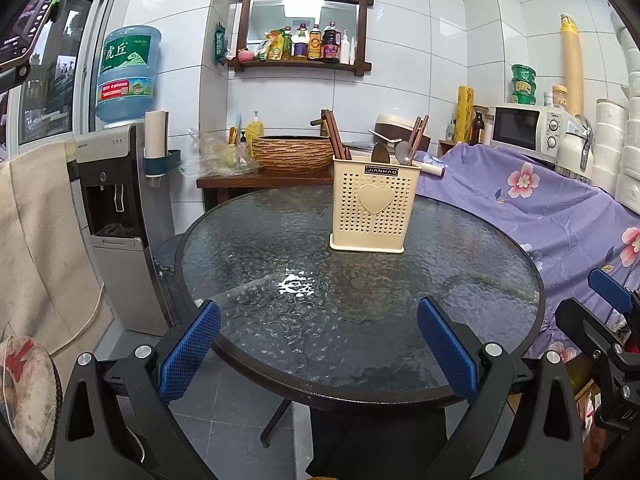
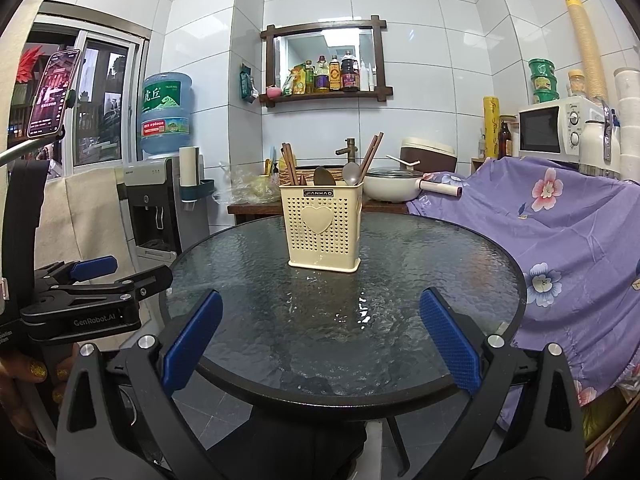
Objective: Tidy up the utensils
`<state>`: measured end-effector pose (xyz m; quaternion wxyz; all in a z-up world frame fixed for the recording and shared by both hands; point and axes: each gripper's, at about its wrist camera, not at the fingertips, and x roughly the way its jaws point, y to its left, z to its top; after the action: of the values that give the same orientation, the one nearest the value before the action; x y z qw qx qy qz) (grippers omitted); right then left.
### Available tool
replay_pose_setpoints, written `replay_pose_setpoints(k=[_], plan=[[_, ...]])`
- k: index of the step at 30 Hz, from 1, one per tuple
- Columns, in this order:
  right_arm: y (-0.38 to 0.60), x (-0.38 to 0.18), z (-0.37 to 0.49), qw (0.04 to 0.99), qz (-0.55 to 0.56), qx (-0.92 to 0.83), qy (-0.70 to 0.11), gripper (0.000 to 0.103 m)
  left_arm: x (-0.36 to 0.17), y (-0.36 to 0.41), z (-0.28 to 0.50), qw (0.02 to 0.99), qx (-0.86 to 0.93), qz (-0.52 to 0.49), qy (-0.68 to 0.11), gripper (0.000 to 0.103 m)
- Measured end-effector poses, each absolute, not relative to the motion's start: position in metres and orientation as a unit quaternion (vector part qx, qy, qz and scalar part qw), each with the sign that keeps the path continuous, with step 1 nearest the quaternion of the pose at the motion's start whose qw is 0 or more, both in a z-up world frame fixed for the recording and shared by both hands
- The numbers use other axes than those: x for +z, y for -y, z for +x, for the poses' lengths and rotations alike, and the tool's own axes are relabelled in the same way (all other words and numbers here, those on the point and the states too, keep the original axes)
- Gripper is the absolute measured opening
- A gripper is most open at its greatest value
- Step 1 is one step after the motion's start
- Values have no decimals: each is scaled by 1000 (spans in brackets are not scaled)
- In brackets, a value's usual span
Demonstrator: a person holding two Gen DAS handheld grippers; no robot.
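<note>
A cream perforated utensil holder [image 1: 374, 206] with a heart on its front stands upright on the far part of the round glass table [image 1: 260, 240]; it also shows in the right wrist view [image 2: 322, 226]. Brown chopsticks [image 1: 336, 136] and two spoons [image 1: 404, 152] stand in it. My left gripper [image 1: 320, 316] is open and empty over the near table edge. My right gripper [image 2: 320, 308] is open and empty, also at the near edge. The left gripper shows at the left of the right wrist view [image 2: 104, 276].
A water dispenser [image 1: 116, 216] stands left of the table. A purple floral cloth [image 1: 540, 200] covers furniture on the right, with a microwave [image 1: 524, 128] behind it. A wooden bench with a woven basin [image 1: 294, 152] lies beyond the table.
</note>
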<state>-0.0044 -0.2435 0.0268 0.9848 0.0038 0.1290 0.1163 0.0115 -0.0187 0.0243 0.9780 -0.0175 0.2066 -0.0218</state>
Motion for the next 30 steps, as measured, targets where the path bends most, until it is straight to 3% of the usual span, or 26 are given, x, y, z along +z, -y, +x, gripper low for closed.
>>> replay_pose_setpoints(k=[30], plan=[[244, 23, -4, 984, 3, 119, -131, 97, 22, 17, 11, 977, -17, -15, -211, 97]])
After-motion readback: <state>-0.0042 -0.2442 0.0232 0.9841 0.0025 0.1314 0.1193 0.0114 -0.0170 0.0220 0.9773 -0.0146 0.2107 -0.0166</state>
